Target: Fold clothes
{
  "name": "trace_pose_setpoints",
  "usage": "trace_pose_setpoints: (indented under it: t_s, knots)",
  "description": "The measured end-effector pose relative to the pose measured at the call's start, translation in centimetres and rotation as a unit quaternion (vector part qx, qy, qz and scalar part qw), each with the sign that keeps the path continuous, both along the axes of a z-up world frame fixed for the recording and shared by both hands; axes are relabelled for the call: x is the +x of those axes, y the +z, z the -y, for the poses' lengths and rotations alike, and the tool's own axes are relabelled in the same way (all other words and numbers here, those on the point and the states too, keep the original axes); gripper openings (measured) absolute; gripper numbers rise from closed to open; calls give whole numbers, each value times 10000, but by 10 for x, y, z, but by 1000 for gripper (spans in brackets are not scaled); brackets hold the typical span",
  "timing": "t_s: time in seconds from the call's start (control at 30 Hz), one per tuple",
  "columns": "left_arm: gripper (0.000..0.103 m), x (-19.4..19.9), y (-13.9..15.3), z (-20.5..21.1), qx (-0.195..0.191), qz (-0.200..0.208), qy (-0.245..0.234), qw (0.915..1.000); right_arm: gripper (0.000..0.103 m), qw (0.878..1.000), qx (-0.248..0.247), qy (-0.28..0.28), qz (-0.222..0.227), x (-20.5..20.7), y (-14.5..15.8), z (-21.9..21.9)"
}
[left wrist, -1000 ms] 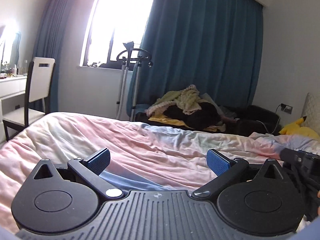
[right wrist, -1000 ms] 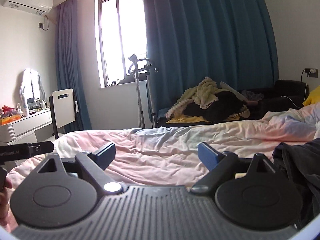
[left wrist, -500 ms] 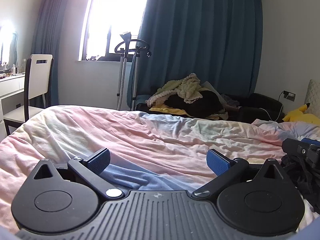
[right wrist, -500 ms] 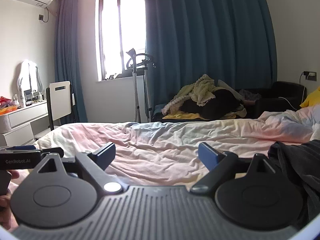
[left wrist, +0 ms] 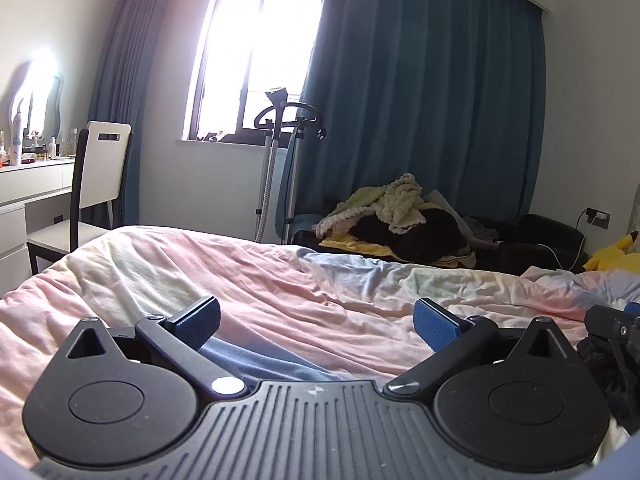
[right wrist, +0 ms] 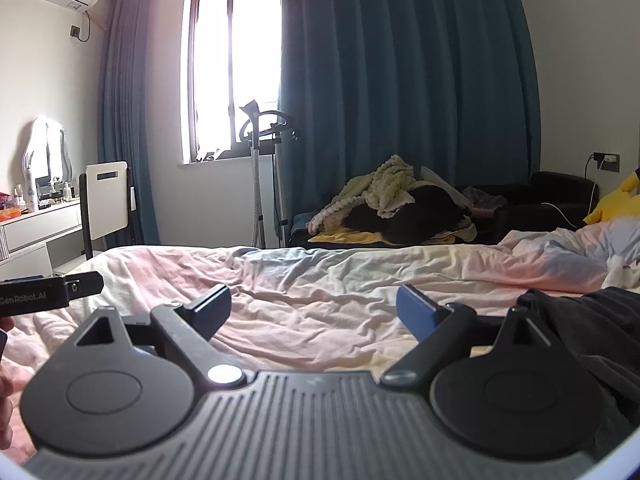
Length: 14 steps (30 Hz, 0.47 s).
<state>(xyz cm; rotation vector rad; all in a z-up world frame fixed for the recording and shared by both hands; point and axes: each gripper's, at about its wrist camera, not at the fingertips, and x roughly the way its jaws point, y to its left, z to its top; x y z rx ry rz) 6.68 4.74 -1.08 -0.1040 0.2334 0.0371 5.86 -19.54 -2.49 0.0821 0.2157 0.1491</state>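
My left gripper [left wrist: 316, 322] is open and empty, held low over the pastel bed cover [left wrist: 280, 280]. A blue garment [left wrist: 260, 362] lies flat on the bed just under and in front of it. My right gripper [right wrist: 314, 310] is open and empty above the bed cover [right wrist: 320, 280]. A dark grey garment [right wrist: 600, 340] lies bunched on the bed to its right and also shows in the left wrist view [left wrist: 612, 376]. The left gripper's side [right wrist: 44, 292] shows at the left edge of the right wrist view.
A black sofa [right wrist: 552, 200] heaped with blankets and clothes [right wrist: 384, 196] stands beyond the bed under blue curtains. A garment steamer stand [left wrist: 280, 168] is by the window. A white chair [left wrist: 96, 184] and a dresser [left wrist: 28, 196] are at the left. A yellow plush [right wrist: 616, 200] is at right.
Both grippers have tilted and risen slightly, so the room sits lower in each view. Both stay open and empty. The garments have not moved.
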Motion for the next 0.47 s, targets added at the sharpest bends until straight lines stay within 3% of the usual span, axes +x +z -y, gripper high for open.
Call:
trace_pose_setpoints:
  t_s: [0.47]
  knots:
    - [103, 1, -5, 8, 251, -36, -116, 9996, 91, 10000, -2, -14, 64, 4, -6, 1]
